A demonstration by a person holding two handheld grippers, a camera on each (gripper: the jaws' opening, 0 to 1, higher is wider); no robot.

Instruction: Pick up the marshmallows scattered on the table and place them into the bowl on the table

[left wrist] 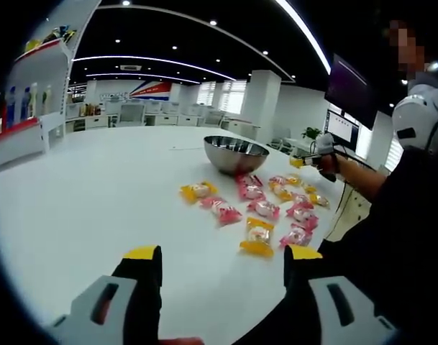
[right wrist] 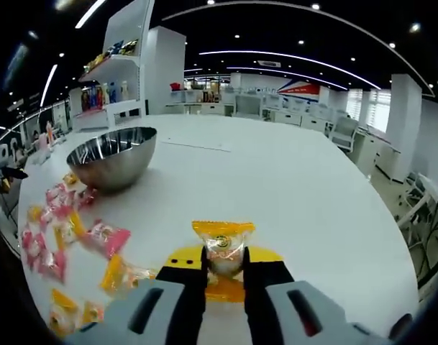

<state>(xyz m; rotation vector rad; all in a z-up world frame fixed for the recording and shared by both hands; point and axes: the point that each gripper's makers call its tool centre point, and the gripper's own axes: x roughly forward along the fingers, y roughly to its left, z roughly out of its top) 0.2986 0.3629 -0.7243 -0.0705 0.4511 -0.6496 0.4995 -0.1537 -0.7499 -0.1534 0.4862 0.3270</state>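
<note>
A steel bowl stands on the white table. In front of it lie several wrapped marshmallows, among them a yellow packet, a pink packet and another yellow packet. My left gripper is open, low over the table short of these packets, with nothing between its jaws. My right gripper is shut on a yellow marshmallow packet. The bowl lies ahead to its left, with loose packets along the left. In the left gripper view, the right gripper sits right of the bowl.
A person in dark clothes stands at the table's right edge. A shelf with bottles rises at the far left. A monitor and office desks stand behind. Broad bare tabletop stretches beyond the bowl.
</note>
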